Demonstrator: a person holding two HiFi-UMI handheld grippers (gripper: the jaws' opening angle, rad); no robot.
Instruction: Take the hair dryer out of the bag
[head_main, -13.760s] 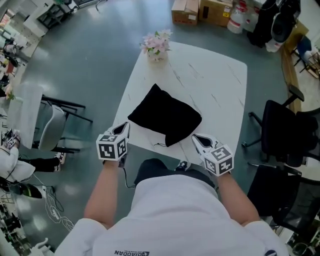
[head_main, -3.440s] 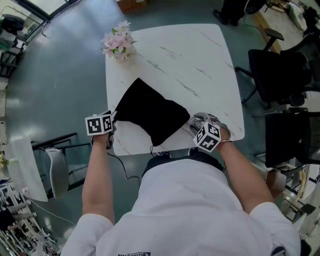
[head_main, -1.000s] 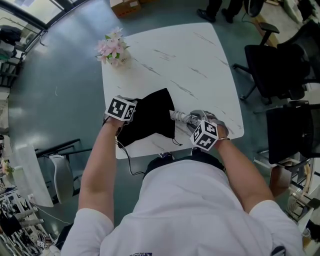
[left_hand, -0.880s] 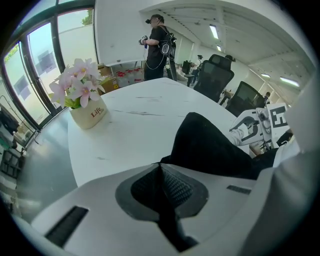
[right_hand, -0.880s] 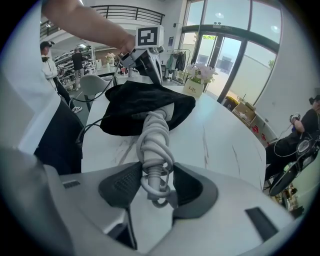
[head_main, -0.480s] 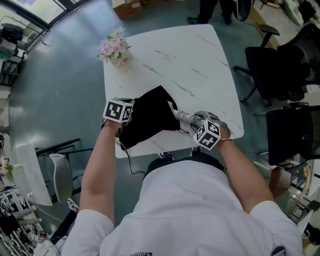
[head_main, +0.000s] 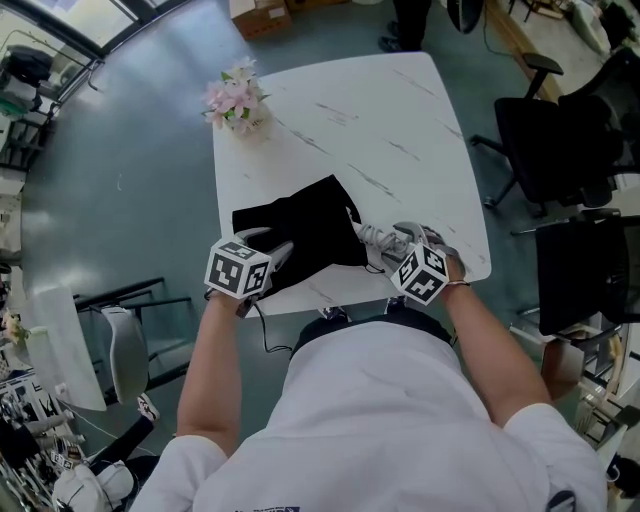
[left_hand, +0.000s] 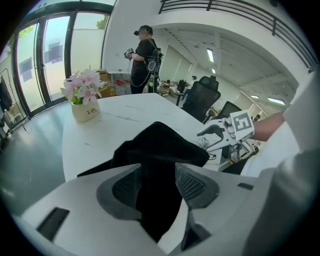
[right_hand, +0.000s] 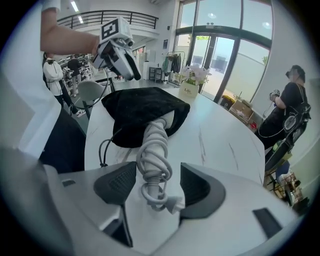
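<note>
A black cloth bag lies slumped on the white marble table. A pale hair dryer handle wrapped in white cord sticks out of the bag's mouth toward my right side. My right gripper straddles that handle. Its jaws have just been opening and stand clear of the cord on both sides. My left gripper sits at the bag's near left corner. Its jaws have also just been opening, and the black cloth shows through the gap, not pinched. The dryer's body is hidden in the bag.
A vase of pink flowers stands at the table's far left corner. Black office chairs stand to the right, a grey chair to the left. A person stands beyond the table's far edge.
My left gripper has let go of the bag, opened and pulled back toward the near left edge. The bag has sagged lower. The right gripper stayed put and opened wider around the handle.
</note>
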